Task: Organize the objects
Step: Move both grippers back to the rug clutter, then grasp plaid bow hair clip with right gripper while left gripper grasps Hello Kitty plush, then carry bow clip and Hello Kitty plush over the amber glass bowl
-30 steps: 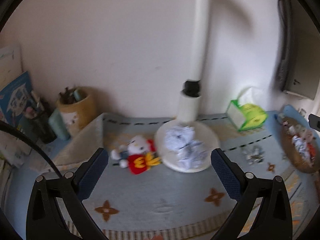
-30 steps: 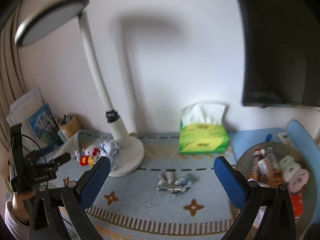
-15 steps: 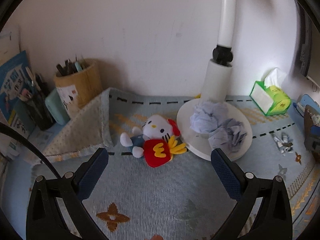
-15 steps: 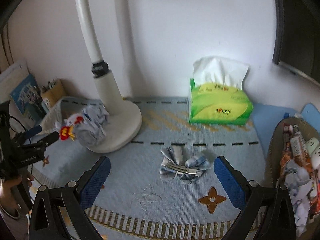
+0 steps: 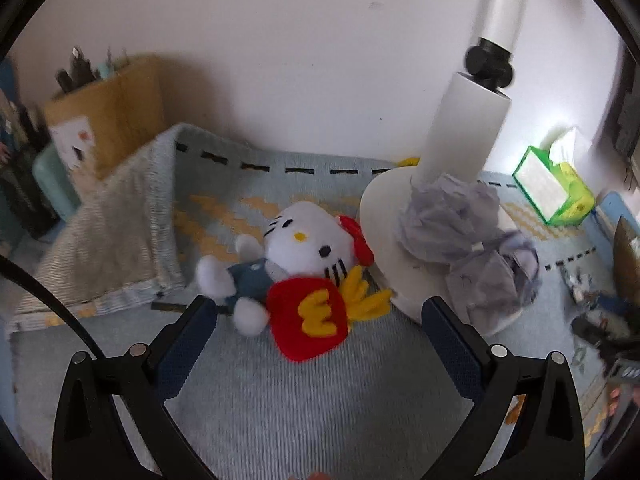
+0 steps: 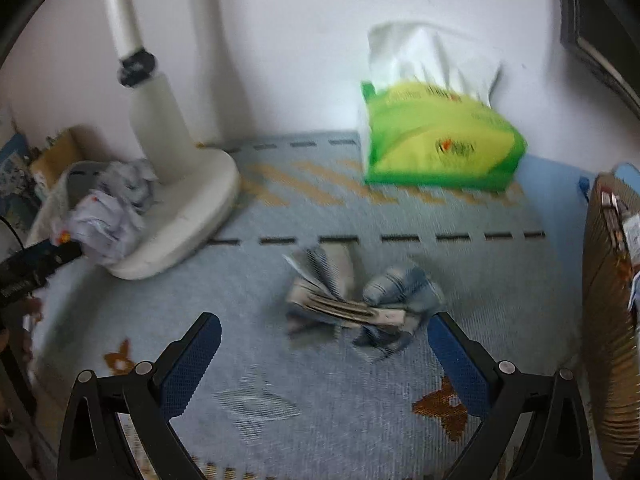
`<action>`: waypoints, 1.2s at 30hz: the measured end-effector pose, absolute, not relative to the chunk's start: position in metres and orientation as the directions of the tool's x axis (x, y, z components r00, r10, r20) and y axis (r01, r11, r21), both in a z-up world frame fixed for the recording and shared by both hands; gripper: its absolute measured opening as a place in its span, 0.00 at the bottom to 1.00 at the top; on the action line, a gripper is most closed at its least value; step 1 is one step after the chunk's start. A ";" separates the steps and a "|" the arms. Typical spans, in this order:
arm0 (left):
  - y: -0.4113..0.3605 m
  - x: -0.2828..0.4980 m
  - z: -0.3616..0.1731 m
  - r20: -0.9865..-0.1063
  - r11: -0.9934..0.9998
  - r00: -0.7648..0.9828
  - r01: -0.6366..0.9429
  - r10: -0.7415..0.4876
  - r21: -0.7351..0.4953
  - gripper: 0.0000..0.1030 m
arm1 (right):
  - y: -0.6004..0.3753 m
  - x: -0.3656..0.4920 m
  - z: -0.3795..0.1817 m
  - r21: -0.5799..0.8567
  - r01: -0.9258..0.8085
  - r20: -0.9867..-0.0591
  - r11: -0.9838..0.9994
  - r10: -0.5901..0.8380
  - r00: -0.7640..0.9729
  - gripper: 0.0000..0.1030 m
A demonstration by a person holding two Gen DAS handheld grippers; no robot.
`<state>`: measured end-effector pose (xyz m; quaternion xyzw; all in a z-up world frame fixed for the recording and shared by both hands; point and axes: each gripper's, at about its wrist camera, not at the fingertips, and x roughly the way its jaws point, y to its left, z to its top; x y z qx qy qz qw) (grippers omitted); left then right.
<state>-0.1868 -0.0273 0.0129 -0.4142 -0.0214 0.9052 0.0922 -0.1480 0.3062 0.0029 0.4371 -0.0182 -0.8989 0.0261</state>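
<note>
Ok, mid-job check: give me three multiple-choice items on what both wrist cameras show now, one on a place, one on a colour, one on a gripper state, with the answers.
1. Where do the crumpled papers lie?
A. on the lamp base
B. inside the tissue box
C. in the pen holder

2. What colour is the tissue box?
A. red
B. green
C. black

3. How is the left gripper?
A. shut on the plush toy
B. shut on nothing
C. open, holding nothing

Answers:
1 A: the wads rest on the white round base beside its post.
2 B: its wrap is bright green, with white tissue sticking out on top.
3 C: the fingers stand wide apart either side of the plush toy, not clamping it.
</note>
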 end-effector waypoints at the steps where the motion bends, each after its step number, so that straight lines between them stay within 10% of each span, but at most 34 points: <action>1: -0.030 -0.191 0.011 -0.752 -0.982 -0.632 -0.135 0.186 -0.129 1.00 | 0.308 -0.150 0.001 0.059 0.023 -0.794 -0.998 -0.061 -0.605 1.00; 16: -0.042 -0.197 0.009 -0.762 -0.982 -0.623 -0.061 0.178 -0.179 1.00 | 0.302 -0.155 -0.002 -0.012 0.028 -0.806 -1.000 -0.007 -0.592 1.00; 17: -0.043 -0.195 0.010 -0.759 -0.982 -0.626 -0.059 0.179 -0.182 0.96 | 0.302 -0.153 -0.002 -0.005 0.034 -0.803 -0.999 -0.016 -0.595 0.97; 18: -0.046 -0.191 0.012 -0.747 -0.980 -0.641 -0.051 0.179 -0.191 0.59 | 0.301 -0.152 -0.001 -0.002 0.040 -0.797 -0.999 -0.023 -0.603 0.75; 20: -0.053 -0.187 0.014 -0.732 -0.972 -0.649 -0.051 0.207 -0.229 0.59 | 0.297 -0.147 0.005 -0.011 0.062 -0.770 -0.998 -0.031 -0.638 0.44; 36: -0.079 -0.131 0.086 -0.605 -0.942 -0.751 -0.068 0.265 -0.328 0.59 | 0.311 -0.105 0.052 0.137 0.123 -0.676 -0.983 -0.183 -0.714 0.42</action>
